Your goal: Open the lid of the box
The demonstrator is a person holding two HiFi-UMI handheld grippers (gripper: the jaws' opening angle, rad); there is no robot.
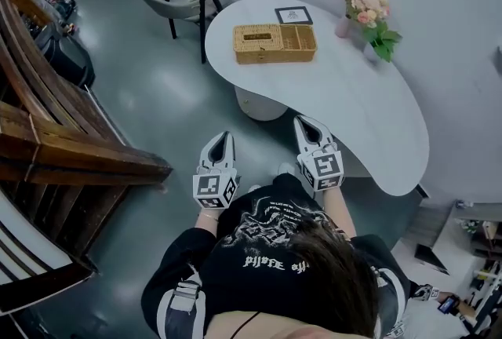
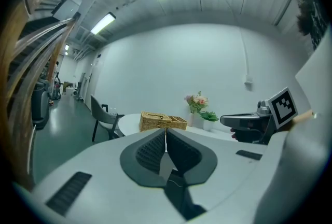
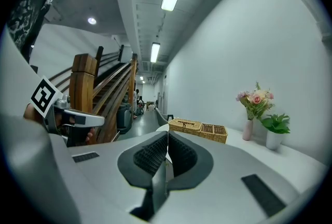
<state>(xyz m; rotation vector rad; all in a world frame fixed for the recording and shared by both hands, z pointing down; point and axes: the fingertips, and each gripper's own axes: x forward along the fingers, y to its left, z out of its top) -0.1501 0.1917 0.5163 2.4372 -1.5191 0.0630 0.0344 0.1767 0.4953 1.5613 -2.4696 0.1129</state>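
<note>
A woven wicker box [image 1: 274, 43] stands on the far part of the white table [image 1: 369, 106]; its left half carries a lid with a slot, its right half is an uncovered compartment. The box [image 2: 162, 121] shows far ahead in the left gripper view, and the box [image 3: 200, 129] also in the right gripper view. My left gripper [image 1: 220, 143] hangs over the floor, well short of the table, jaws together and empty. My right gripper [image 1: 307, 129] is at the table's near edge, also shut with nothing in it. Both point toward the box from a distance.
A framed card [image 1: 293, 14], a pink vase of flowers [image 1: 354, 8] and a small potted plant [image 1: 382, 39] stand behind the box. A grey chair [image 1: 174, 0] is at the table's far left. Wooden stairs [image 1: 55, 133] fill the left side.
</note>
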